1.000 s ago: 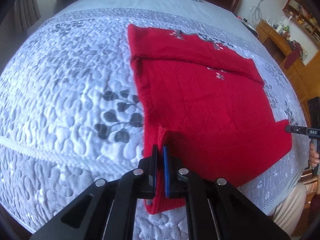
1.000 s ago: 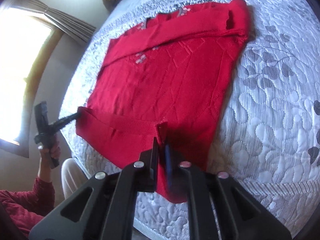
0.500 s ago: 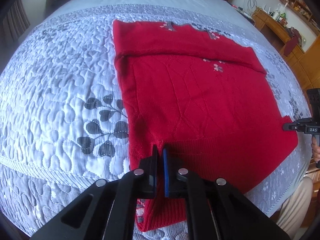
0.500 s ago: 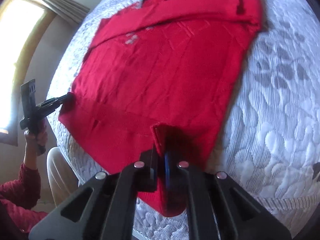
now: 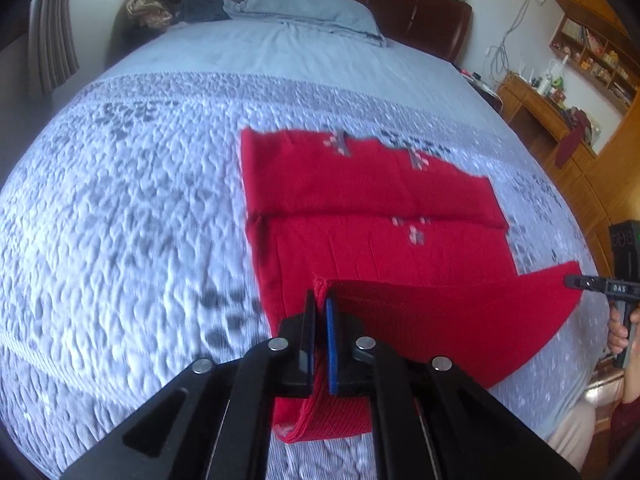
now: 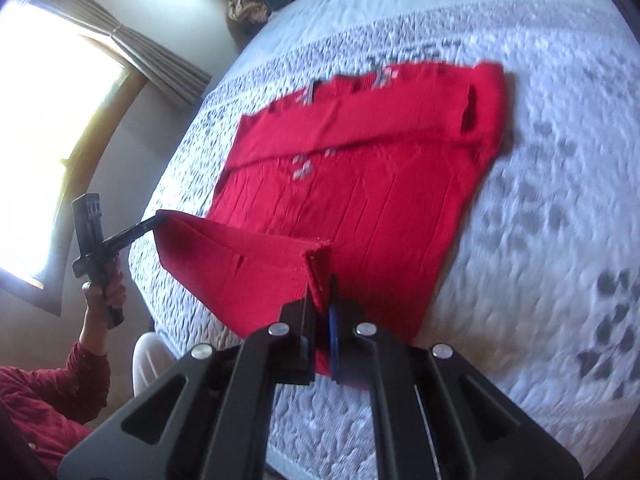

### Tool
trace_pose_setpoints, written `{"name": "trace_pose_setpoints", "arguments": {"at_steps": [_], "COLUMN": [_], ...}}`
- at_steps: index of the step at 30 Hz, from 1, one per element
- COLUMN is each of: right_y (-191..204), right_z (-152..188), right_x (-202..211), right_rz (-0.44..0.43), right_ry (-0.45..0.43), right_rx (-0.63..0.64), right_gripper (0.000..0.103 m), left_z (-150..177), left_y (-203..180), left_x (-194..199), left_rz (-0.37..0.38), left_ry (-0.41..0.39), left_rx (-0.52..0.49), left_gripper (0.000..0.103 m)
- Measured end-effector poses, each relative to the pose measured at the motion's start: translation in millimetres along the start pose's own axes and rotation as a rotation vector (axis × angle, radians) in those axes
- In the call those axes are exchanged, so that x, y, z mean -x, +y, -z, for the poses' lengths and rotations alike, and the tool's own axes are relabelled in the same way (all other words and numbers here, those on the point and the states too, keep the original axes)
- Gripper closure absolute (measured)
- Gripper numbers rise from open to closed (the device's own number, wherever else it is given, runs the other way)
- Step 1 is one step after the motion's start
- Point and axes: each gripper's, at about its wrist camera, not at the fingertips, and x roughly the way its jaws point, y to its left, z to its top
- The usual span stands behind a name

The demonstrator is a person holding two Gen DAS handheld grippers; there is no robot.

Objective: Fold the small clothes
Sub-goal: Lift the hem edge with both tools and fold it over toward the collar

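One red knitted sweater (image 5: 372, 208) lies on the grey quilted bedspread with dark leaf print (image 5: 120, 220), its near hem raised off that bedspread while the far part lies flat. Two black two-finger grippers hold that hem: the left gripper (image 5: 319, 322) is clamped nearly closed on the hem's left corner, and the right gripper (image 6: 320, 308) likewise pinches its right corner. One blue-grey pillow (image 5: 304, 8) lies at the bedspread's far end.

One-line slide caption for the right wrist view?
Both tools, right tool and left tool, grip the red sweater hem, lifted off the quilted bed.
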Motion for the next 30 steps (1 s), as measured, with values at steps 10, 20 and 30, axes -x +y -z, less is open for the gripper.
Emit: {"name": "trace_pose_setpoints", "arguments": {"at_steps": [10, 20, 30], "right_y": [-23.7, -78.7, -139.2], "right_z": [-103.6, -217.7, -245.3], "right_x": [-4.0, -70.3, -142.4], "right_rz": [0.078, 0.192, 0.283], "right_ry": [-0.056, -0.030, 0.046], "right_rx": [-0.002, -0.052, -0.142], "right_gripper": [0.100, 0.100, 0.100], "left_z": [-108.6, -194.4, -197.3], "left_y": [17.3, 36.0, 50.8], "left_x": [-63.5, -158.7, -237.7], "left_rz": [-0.002, -0.084, -0.150], "left_ry": [-0.013, 0.012, 0.103], "left_rx": [0.079, 0.109, 0.108], "left_gripper": [0.099, 0.098, 0.098]}}
